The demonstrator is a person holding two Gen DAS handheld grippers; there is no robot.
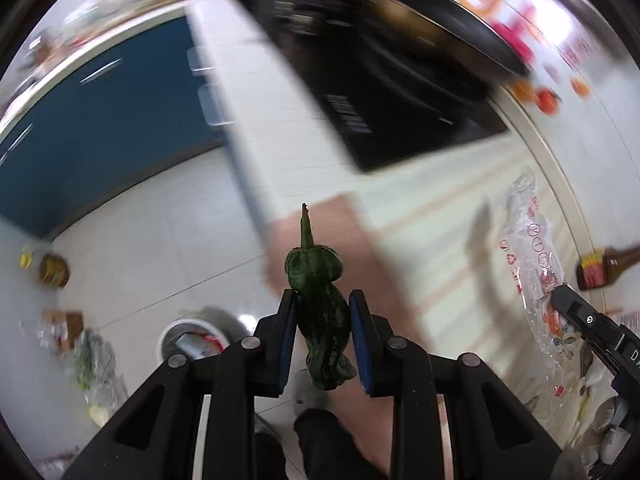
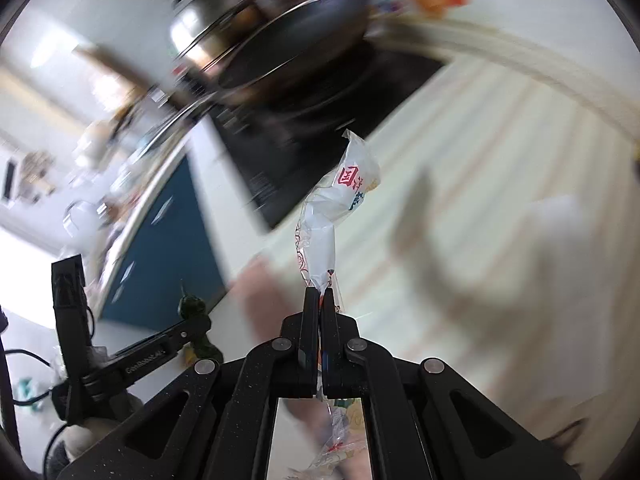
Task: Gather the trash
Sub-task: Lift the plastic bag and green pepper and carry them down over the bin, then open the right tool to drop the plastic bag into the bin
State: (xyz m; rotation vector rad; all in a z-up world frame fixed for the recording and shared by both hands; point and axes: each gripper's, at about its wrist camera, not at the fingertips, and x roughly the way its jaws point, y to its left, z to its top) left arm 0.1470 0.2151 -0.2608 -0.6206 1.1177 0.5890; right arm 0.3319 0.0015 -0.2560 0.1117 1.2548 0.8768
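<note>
The left gripper (image 1: 322, 312) clamps a wrinkled dark-green pepper (image 1: 320, 304), stem up, held over the floor. The right gripper (image 2: 319, 294) is pinched tight on a clear printed plastic wrapper (image 2: 344, 196) above the pale striped bench (image 2: 460, 160). Beyond sits a black cooktop (image 1: 400, 112).

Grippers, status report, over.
Left gripper shut on pepper. Right gripper shut on wrapper. Bin on floor below, nothing in the way.
</note>
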